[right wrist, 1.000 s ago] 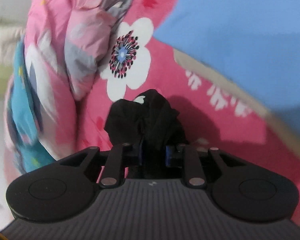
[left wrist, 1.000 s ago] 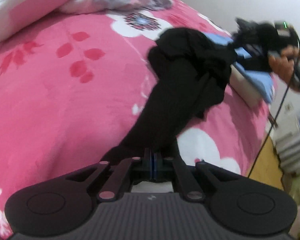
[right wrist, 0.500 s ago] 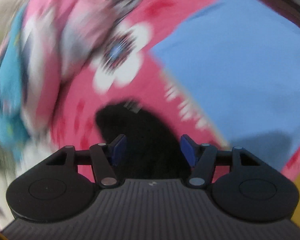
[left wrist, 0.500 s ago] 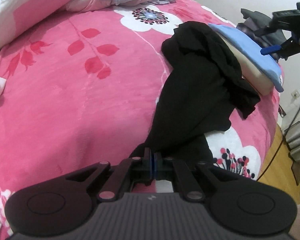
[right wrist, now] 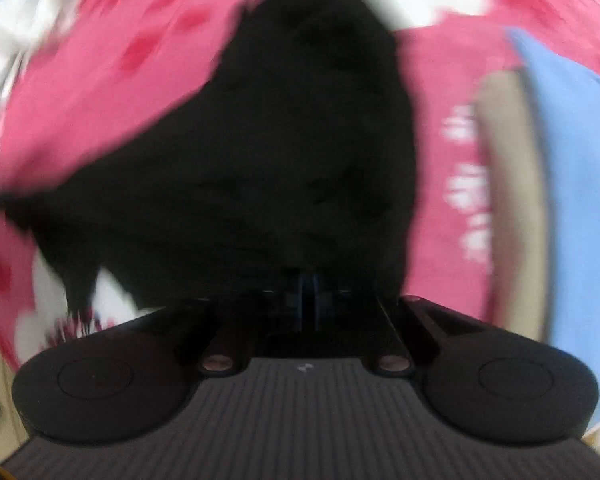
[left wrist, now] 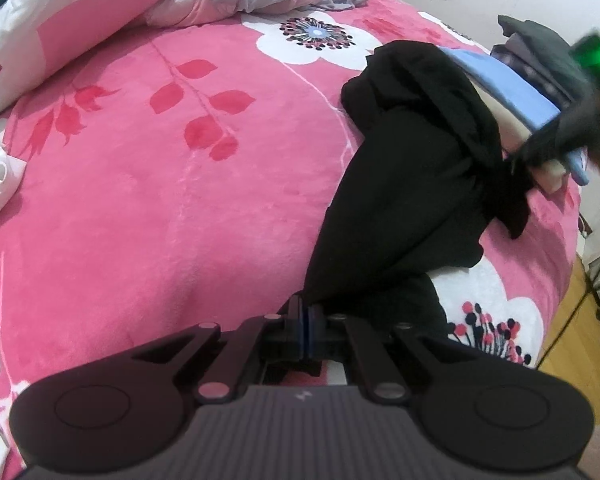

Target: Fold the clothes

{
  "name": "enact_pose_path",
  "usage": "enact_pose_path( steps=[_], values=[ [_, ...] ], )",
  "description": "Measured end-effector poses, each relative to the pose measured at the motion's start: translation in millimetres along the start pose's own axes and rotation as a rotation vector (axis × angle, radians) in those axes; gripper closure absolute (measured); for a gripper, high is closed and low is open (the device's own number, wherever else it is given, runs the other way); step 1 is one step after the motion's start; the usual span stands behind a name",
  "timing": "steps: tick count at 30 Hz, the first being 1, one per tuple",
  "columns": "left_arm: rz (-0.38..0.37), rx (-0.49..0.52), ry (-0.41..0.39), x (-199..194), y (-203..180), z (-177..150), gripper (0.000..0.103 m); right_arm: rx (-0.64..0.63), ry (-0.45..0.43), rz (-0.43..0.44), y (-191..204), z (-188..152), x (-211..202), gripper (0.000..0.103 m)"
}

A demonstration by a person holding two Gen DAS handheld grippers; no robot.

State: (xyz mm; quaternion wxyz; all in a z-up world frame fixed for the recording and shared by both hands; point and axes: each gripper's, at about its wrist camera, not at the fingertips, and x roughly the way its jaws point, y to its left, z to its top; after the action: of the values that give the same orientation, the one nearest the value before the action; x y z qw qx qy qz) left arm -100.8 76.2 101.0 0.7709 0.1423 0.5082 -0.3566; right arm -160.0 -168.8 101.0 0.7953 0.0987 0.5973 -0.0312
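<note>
Left gripper [left wrist: 305, 330] pinches black garment [left wrist: 412, 184] near bed [left wrist: 140, 200] front edge; right gripper [right wrist: 309, 294] just snapped closed on it. Blurred regrab may bunch cloth, skewing the fold.

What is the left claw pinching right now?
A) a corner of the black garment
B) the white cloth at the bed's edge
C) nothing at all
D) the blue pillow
A: in the left wrist view the left claw has its jaws closed on a corner of the black garment, which stretches away from it across the pink blanket.
</note>
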Motion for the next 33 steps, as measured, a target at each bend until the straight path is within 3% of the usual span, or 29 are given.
enact_pose_path(
  steps=[3,6,8,10,12,14,17,21,27,30,33],
  values=[
    [0.007,0.008,0.009,1.2,-1.7,0.8,0.100,0.245,-0.180,0.094,-44.1,15.0,-48.7,0.100],
    [0.007,0.011,0.020,0.3,-2.7,2.7,0.094,0.487,-0.375,0.248,-85.2,23.1,-92.5,0.100],
    [0.016,0.013,0.024,-1.7,-4.6,3.4,0.079,0.609,-0.480,0.371,-107.6,26.7,-112.9,0.100],
    [0.025,0.034,0.016,-7.0,-9.6,3.8,0.071,0.714,-0.554,0.512,-126.9,29.1,-127.3,0.100],
    [0.023,0.049,-0.001,-14.1,-17.4,4.7,0.061,0.808,-0.591,0.653,-140.8,28.6,-129.9,0.100],
    [0.001,0.069,-0.026,-20.2,-29.4,5.8,0.051,0.839,-0.605,0.712,-145.4,29.8,-129.1,0.100],
    [-0.039,0.130,-0.044,-18.5,-56.9,8.1,0.046,0.913,-0.623,0.810,-151.6,27.8,-124.3,0.100],
    [-0.070,0.215,-0.072,0.5,-100.7,14.3,0.045,0.991,-0.723,0.951,-160.2,18.5,-131.0,0.100],
    [0.056,0.372,-0.131,40.6,-148.5,18.7,0.046,0.985,-0.749,0.969,-168.1,18.4,-143.2,0.100],
    [0.122,0.444,-0.135,57.8,-160.6,17.3,0.054,0.986,-0.741,0.973,-171.6,16.9,-141.5,0.100],
    [0.146,0.461,-0.116,65.1,-157.1,16.0,0.076,0.994,-0.744,0.973,-174.6,14.0,-137.8,0.100]
  ],
)
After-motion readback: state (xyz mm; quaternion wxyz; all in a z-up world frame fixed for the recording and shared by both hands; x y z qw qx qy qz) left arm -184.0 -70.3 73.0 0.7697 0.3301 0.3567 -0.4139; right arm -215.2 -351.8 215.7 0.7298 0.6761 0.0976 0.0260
